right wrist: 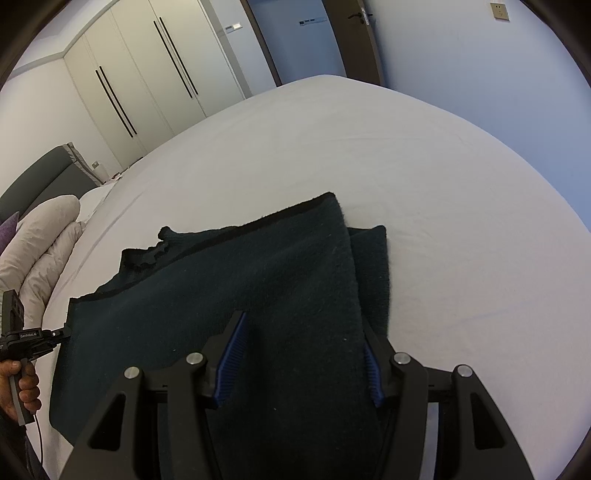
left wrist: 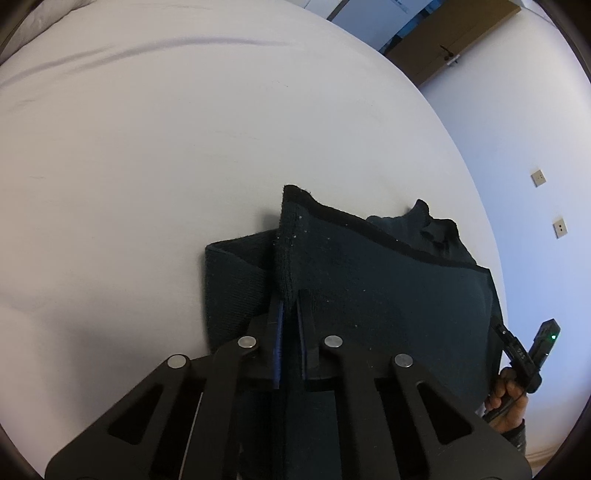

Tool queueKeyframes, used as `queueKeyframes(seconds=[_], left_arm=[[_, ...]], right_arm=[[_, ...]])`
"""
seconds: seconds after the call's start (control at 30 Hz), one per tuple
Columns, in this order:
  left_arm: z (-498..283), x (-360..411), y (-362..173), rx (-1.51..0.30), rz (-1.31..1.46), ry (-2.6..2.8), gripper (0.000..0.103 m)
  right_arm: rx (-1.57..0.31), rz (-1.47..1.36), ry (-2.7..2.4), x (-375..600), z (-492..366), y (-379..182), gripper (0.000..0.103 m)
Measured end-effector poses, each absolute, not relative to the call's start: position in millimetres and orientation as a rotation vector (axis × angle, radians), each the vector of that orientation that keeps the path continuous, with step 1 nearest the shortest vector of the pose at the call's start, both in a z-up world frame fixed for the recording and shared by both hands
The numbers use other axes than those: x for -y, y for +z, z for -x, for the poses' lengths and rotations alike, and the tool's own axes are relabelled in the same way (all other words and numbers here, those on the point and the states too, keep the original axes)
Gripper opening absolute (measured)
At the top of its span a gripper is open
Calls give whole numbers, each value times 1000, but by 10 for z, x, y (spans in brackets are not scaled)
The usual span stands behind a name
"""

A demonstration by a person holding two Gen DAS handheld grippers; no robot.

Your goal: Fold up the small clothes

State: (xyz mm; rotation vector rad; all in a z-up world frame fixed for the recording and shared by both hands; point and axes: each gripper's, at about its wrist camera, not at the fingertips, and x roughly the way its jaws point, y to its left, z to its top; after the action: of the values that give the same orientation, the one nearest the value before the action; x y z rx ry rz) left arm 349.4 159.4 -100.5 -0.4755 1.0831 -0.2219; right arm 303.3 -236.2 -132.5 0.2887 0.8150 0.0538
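Dark green knitted garment (right wrist: 258,295) lying partly folded on white bed sheet (right wrist: 443,206). Left gripper (left wrist: 289,306) pinched tight on one raised fold of garment. Right gripper (right wrist: 306,332) spread wide over opposite fabric edge, pads not pressing.

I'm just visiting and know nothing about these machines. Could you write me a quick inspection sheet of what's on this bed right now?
Surface: white bed sheet, lightly creased.
Job's things: one dark green knit garment, partly folded, flat on the bed.
Clutter: puffy beige bedding near the headboard.
Grippers: left tool shut on a fold of the garment; right tool open, straddling the garment's edge.
Cables: a thin black cable hangs below the person's hand.
Surroundings: white wardrobe, brown door, wall sockets.
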Motion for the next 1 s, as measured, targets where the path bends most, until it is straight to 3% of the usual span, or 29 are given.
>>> queueKeyframes(seconds=[0.47, 0.7, 0.77, 0.83, 1.0], left_arm=[[-3224, -1933, -1058, -987, 562, -65, 4], [-3309, -1643, -958, -989, 399, -70, 7], [-3260, -1598, -899, -968, 359, -49, 11], [-3176, -1562, -808, -964, 275, 50, 26], [-2937, -1320, -480, -858, 118, 131, 28]], right_arm=[[-820, -230, 50, 2113, -3027, -1278, 57], [-843, -155, 20, 1984, -3075, -1357, 58], [-799, -181, 27, 2008, -3010, -1210, 57], [-767, -181, 40, 2005, -2989, -1100, 57], [-773, -206, 83, 1951, -3119, -1080, 58]])
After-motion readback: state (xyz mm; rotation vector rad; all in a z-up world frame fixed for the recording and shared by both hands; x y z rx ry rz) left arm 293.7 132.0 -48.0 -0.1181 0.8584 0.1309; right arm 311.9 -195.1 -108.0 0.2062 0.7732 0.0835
